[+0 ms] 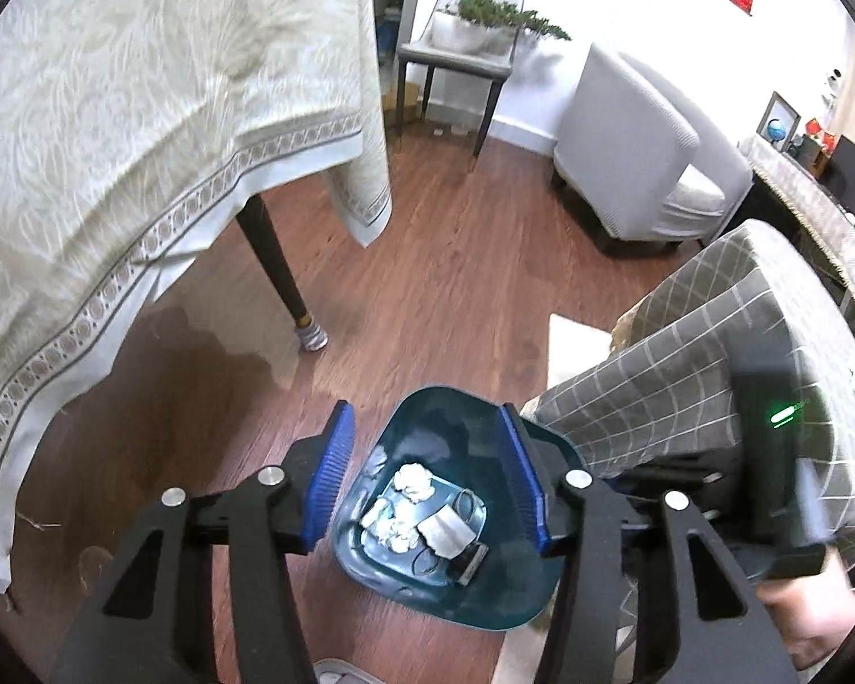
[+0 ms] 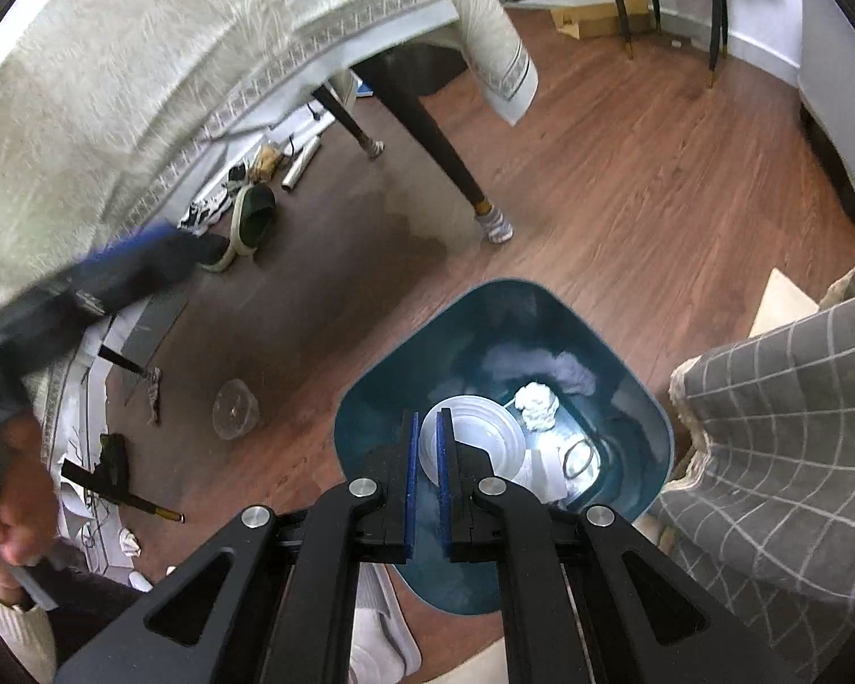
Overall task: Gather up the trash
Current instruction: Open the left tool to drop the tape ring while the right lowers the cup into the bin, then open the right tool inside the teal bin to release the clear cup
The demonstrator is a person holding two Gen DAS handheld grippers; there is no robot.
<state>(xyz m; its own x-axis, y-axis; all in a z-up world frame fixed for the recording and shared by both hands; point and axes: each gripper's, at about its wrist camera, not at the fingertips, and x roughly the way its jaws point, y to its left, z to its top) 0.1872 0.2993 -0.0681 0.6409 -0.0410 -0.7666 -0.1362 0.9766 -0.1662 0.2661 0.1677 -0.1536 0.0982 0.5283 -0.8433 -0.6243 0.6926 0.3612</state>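
A teal trash bin stands on the wood floor and holds crumpled white tissues, a white packet and a black item. My left gripper is open and empty above the bin's mouth. In the right wrist view the bin lies below my right gripper, which is shut on a clear plastic cup held over the bin opening. A crumpled tissue lies in the bin beyond the cup.
A table with a cream tablecloth hangs at left, with its dark leg. A grey checked sofa arm is at right. A clear plastic lid, slippers and clutter lie under the table. A white armchair stands farther off.
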